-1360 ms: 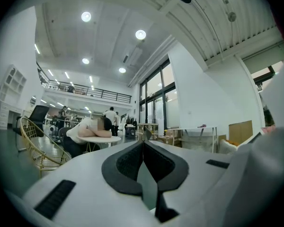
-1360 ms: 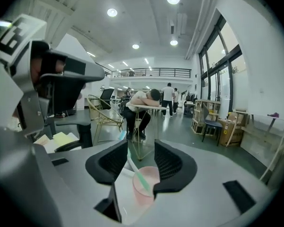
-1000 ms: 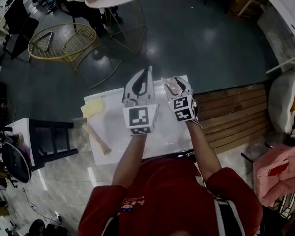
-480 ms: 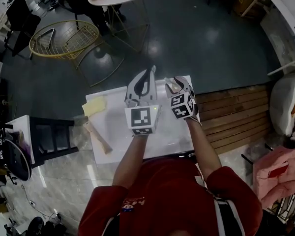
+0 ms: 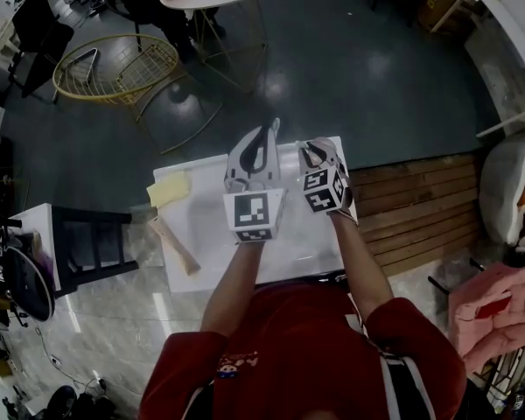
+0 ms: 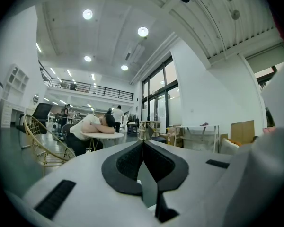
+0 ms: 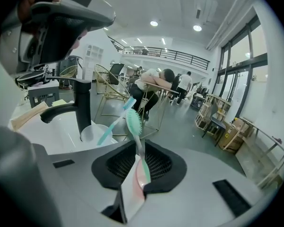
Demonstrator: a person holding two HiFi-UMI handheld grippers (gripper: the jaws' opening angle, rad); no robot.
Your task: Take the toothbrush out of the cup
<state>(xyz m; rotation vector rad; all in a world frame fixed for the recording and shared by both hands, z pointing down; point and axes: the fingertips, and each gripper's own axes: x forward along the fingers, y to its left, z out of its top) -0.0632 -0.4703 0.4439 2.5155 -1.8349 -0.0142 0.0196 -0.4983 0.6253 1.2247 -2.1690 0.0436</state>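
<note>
Mint-green plastic sits between the jaws of the right gripper (image 7: 138, 149). They have just been closing and now pinch the thin neck of the toothbrush (image 7: 134, 124), a little below its oval head of soft-looking bristles. I judge that the grasp is made and the lift is what remains. Below the pinch a pale, pinkish-white piece continues toward the camera. I cannot tell whether it is the wider handle or part of a cup, so I cannot say if the lower end is already free. Just beyond the jaws, at the foot of a matte black faucet (image 7: 83, 105), stands a clear, round cup (image 7: 92, 134) of thin plastic. A second, blue toothbrush (image 7: 114, 121) leans out of it, its head near the green one. The pads (image 7: 120, 167) are black rubber with a fine grid, set in smooth grey shells. The left gripper (image 6: 143, 144) has its jaws pressed together with nothing in them and points out over the room. In the head view it hangs beside the right one above the smooth white table (image 5: 197, 234).
</note>
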